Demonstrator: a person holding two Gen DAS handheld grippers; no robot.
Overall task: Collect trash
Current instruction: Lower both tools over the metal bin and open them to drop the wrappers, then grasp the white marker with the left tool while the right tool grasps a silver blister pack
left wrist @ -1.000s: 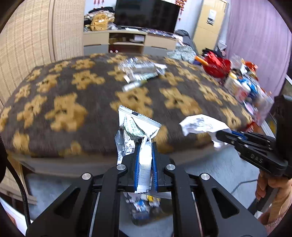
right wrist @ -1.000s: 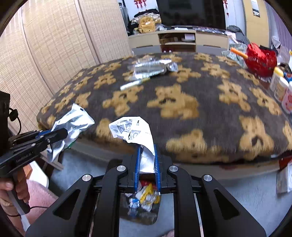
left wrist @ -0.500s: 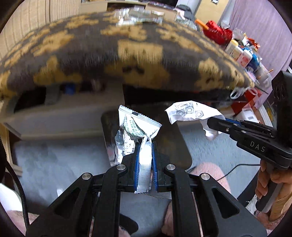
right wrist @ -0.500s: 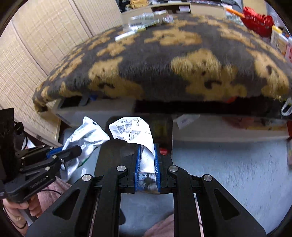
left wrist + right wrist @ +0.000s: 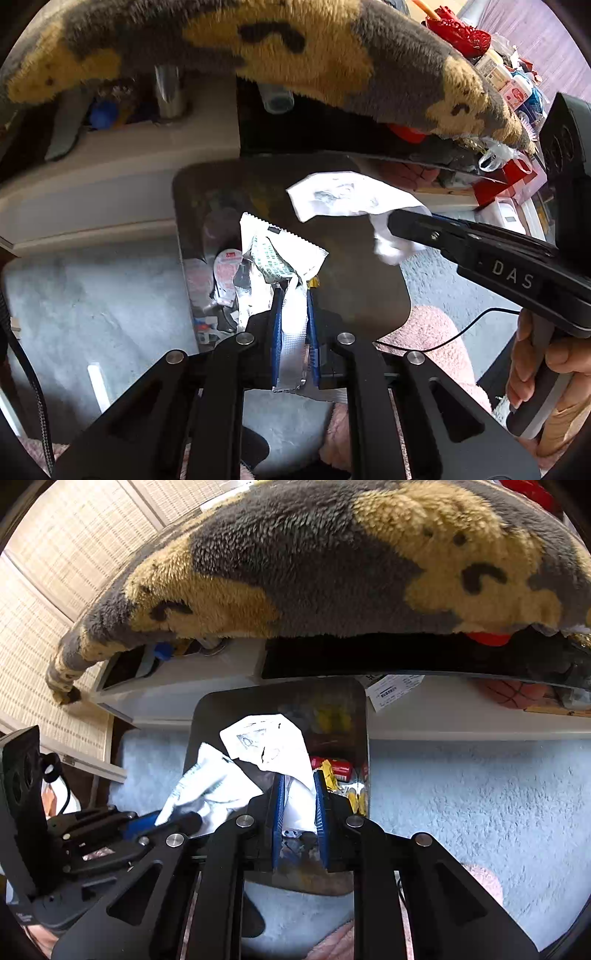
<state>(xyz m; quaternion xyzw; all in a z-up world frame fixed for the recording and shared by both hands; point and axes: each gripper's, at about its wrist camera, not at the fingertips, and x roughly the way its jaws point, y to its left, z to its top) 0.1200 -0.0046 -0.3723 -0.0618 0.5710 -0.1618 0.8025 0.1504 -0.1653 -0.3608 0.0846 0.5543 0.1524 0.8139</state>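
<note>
Clenched by the left tool (image 5: 293,295) on the lower silver strip of a white-and-silver foil sachet wrapper with a serrated top edge (image 5: 280,251), leaving the torn upper part fanned free above the pads. Pinched likewise in the right tool (image 5: 299,779), by its twisted tail: a crumpled white paper sheet with grey print (image 5: 266,738), with the jaws having just been opening slightly and the paper between them, upright and apparently not yet let go. Seen from the left wrist, paper at about 1 o'clock of the wrapper, near but apart. Both held over a dark rounded-rectangular bin (image 5: 362,280) holding other scraps, standing on a pale shaggy rug (image 5: 480,794) below the front edge of the desk (image 5: 110,177), at 12 o'clock, draped in a grey-and-tan bear-patterned plush blanket (image 5: 295,554). Judged very light, thin and limp, both pieces; nothing fragile, nothing to crush. Foil probably slick and springy, so best gripped on a flattened, doubled strip, as now. Paper rougher, likely to stay put wherever bunched. Liable to flutter or cling to a pad on release; best dropped from low over the bin's mouth, well inside its rim.
</note>
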